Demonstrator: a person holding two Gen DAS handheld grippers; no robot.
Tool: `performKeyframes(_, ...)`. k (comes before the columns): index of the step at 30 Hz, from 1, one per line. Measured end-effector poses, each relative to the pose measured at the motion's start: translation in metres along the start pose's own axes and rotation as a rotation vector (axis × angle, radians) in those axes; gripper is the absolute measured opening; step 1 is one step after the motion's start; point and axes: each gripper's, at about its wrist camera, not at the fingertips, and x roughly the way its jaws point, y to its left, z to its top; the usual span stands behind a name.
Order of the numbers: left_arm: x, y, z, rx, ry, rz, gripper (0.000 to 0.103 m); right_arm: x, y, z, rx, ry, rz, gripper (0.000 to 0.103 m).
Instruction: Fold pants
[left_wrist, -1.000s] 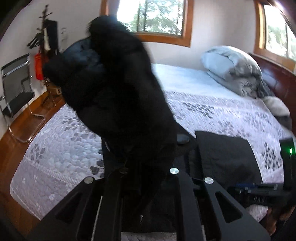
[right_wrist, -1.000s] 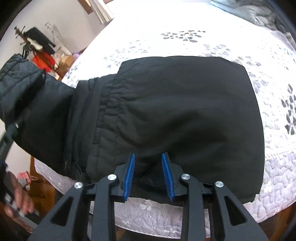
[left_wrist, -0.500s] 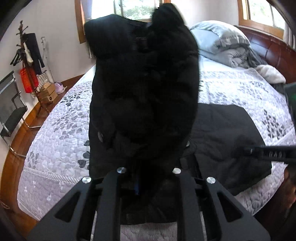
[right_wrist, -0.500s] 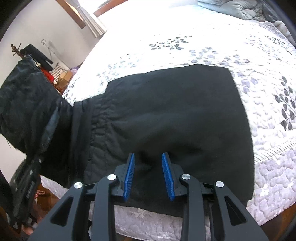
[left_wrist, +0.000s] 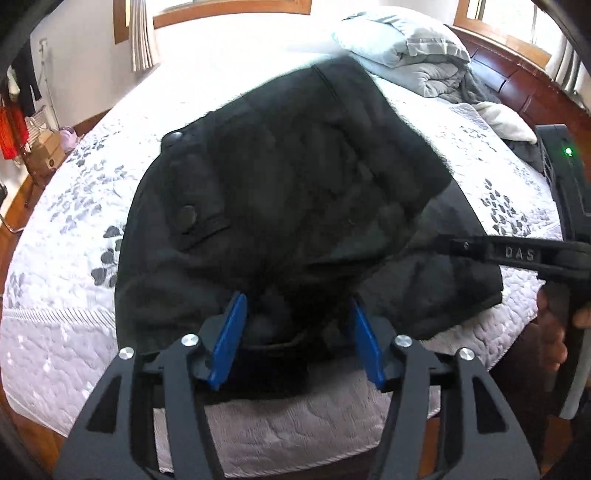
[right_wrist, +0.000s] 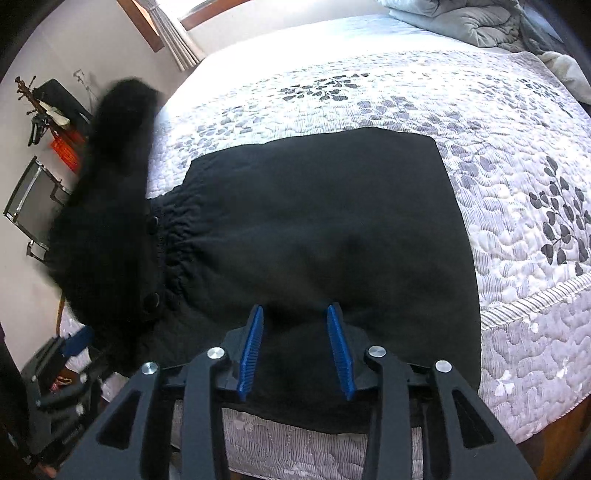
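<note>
Both sets of blue fingers (left_wrist: 227, 339) stand apart: the left gripper (left_wrist: 299, 338) behind the waist end it flips over, the right gripper (right_wrist: 295, 349) low at the near hem, pinning the black pants (right_wrist: 321, 229) flat on the bed (right_wrist: 517, 155)

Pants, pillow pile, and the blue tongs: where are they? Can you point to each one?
pants (right_wrist: 317, 229), right wrist view, flat middle of the black cloth.
pillow pile (left_wrist: 413, 59), left wrist view, grey bedding bundle.
right tongs (right_wrist: 295, 347), right wrist view, gap between the blue tips.
</note>
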Motion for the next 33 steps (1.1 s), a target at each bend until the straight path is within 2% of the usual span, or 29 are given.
performKeyframes(1,-0.001,0.002,-0.001,-0.012,0.008,-0.015,0.072,-0.001,-0.001,0.000,0.008,-0.003,0.004,0.038)
performKeyframes(6,-0.009,0.021,0.000,-0.137,0.031,-0.091,0.076,-0.017,-0.003,0.004,0.034,-0.045,0.027,0.054)
performKeyframes(7,-0.010,0.027,0.001,-0.176,0.041,-0.098,0.077,-0.022,-0.002,0.005,0.032,-0.059,0.037,0.062)
performKeyframes(8,-0.009,0.034,0.002,-0.211,0.056,-0.086,0.079,-0.027,0.000,0.007,0.034,-0.070,0.057,0.069)
performKeyframes(11,-0.009,0.046,0.004,-0.272,0.069,-0.040,0.079,-0.032,0.008,0.018,0.035,-0.071,0.124,0.073)
performKeyframes(16,-0.013,0.055,0.010,-0.282,0.058,0.065,0.079,-0.022,0.031,0.036,-0.027,-0.035,0.115,0.079)
performKeyframes(21,-0.014,0.061,0.016,-0.278,0.073,0.159,0.081,0.002,0.050,0.043,-0.072,0.022,0.073,0.079)
performKeyframes(28,-0.012,0.069,0.015,-0.284,0.094,0.176,0.083,0.028,0.052,0.044,-0.054,0.073,0.095,0.078)
performKeyframes(32,-0.012,0.072,0.014,-0.284,0.103,0.176,0.086,0.036,0.058,0.046,-0.059,0.087,0.135,0.044)
performKeyframes(33,-0.013,0.074,0.013,-0.288,0.104,0.177,0.086,0.036,0.061,0.046,-0.077,0.082,0.126,0.042)
